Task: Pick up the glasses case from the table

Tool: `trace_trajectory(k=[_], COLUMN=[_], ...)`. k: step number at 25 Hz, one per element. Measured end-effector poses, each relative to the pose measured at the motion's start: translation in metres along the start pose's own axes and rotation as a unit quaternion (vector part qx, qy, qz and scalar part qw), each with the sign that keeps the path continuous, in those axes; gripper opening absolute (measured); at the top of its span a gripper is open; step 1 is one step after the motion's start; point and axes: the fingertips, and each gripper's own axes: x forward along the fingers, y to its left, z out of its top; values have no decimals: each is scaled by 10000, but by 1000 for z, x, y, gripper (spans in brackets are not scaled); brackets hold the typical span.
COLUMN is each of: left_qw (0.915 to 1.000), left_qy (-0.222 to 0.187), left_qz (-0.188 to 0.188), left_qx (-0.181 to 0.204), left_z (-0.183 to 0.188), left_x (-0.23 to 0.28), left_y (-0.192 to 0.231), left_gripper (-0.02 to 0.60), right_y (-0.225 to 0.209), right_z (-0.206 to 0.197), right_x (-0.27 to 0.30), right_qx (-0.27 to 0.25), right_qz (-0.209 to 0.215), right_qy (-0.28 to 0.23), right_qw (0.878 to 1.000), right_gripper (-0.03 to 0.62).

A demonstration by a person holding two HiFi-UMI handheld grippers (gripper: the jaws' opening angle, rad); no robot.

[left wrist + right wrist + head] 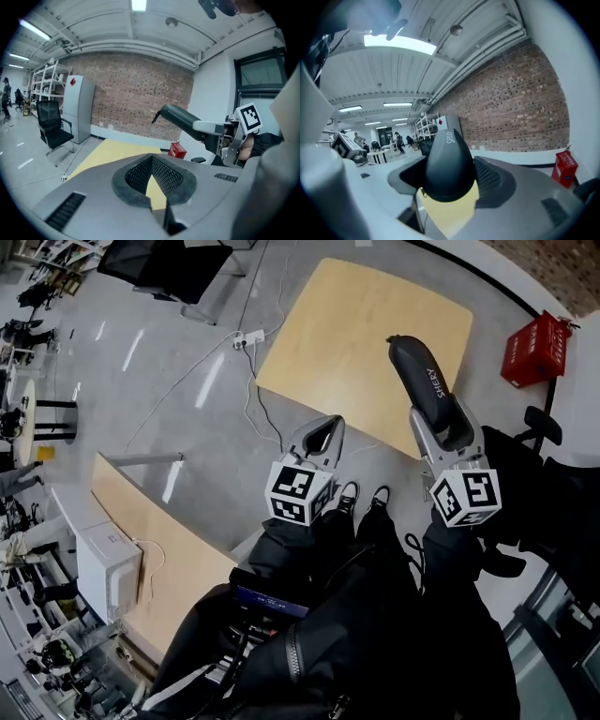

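The black glasses case (427,381) is off the table, held by one end in my right gripper (442,434), which is shut on it. The case sticks out forward over the right edge of the light wooden table (347,334). In the right gripper view the case (447,164) fills the space between the jaws, with the table (450,211) below. My left gripper (330,425) hangs to the left over the floor near the table's front edge, shut with nothing in it. The left gripper view shows its jaws (152,159) meeting at the tips, and the case (185,119) at the right.
A red box (536,348) stands on the floor right of the table. A power strip (248,337) with cables lies by the table's left corner. A second wooden table (178,559) with a white box (108,568) is at the lower left. A black chair (173,263) stands far behind.
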Motion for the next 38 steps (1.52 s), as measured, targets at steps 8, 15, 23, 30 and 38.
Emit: trace_trajectory(k=[8, 15, 23, 30, 38], left_qw=[9940, 9814, 9740, 9665, 9636], left_qy=[-1022, -1794, -2105, -2416, -2486], left_qz=[-261, -363, -390, -259, -299], left_qx=[280, 583, 748, 822, 936], left_z=[97, 165, 195, 219, 227], left_x=[-12, -35, -45, -56, -62], left_y=[-27, -48, -62, -72, -86], left_gripper=[0, 0, 0, 0, 0], right_y=[23, 32, 37, 36, 41], right_z=[105, 155, 183, 202, 212], right_x=[-52, -88, -107, -120, -134], right_qx=[-146, -203, -294, -414, -550], right_qz=[-82, -131, -45, 53, 118], right_qy=[-1128, -1664, -1975, -2167, -2282], right_qw=[9935, 9858, 9799, 9754, 9720], right_gripper=[330, 331, 330, 330, 330])
